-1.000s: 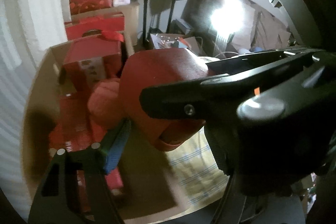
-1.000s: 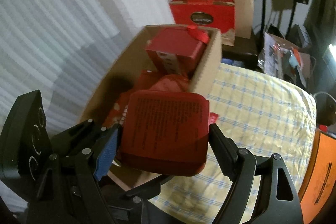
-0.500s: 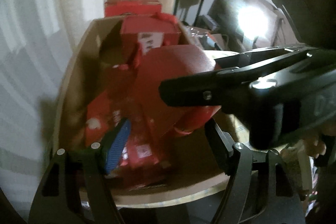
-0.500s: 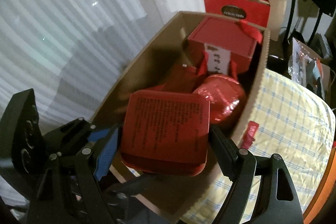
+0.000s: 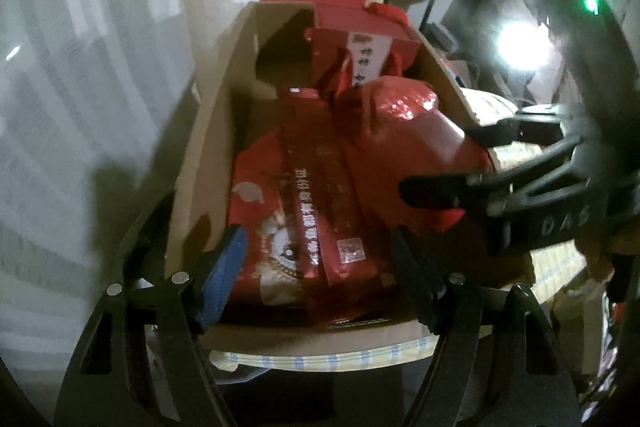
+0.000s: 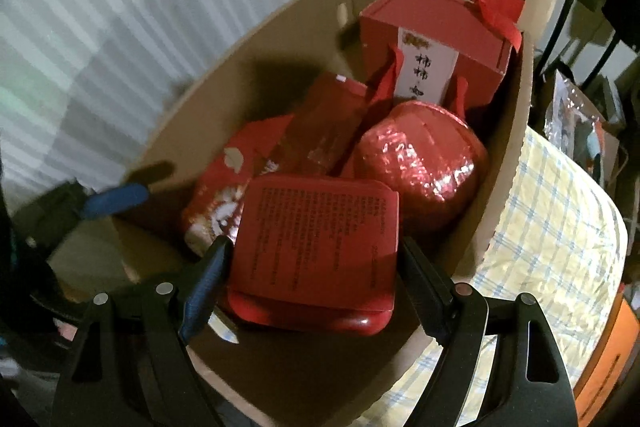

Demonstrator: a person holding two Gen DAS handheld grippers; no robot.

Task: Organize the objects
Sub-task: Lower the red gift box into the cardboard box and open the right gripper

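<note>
The red tin [image 6: 316,251] was pinched by the right gripper [image 6: 316,283] over the cardboard box's [image 6: 248,39] near end; lowering and release were judged next. The left gripper [image 5: 316,259] was spread, empty.

Both wrist views look steeply down into the same cardboard box [image 5: 208,163], taken here as the landmark. The left wrist camera sits just off the box's near short end, close above its rim, facing along its length toward the far end. The right wrist camera hangs nearer the box's right long wall [image 6: 508,163], angled across the inside. Both share the box's interior, its far end and the checked cloth [image 6: 560,211] beside it.
</note>
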